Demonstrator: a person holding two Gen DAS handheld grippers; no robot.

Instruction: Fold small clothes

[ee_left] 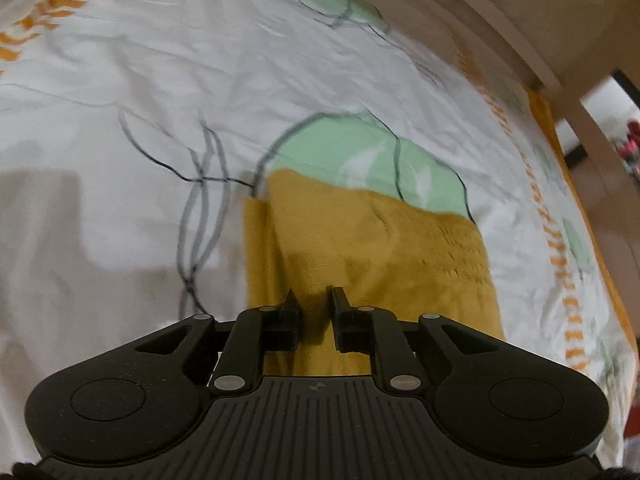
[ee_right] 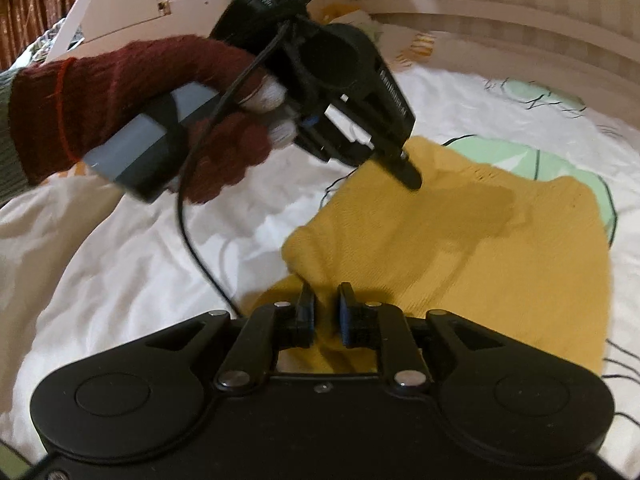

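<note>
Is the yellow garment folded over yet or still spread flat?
Folded, at least partly: the yellow garment shows a doubled layer along its left edge and a compact rectangular outline on the bedsheet.

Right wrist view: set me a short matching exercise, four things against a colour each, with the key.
Things:
1. garment
2. glove on the left hand
3. bedsheet
4. left gripper

Colours:
A. black
B. white with pale green patches
C. mustard yellow
D. dark red with white fingertips

Pairs: 1-C, 2-D, 3-B, 4-A
</note>
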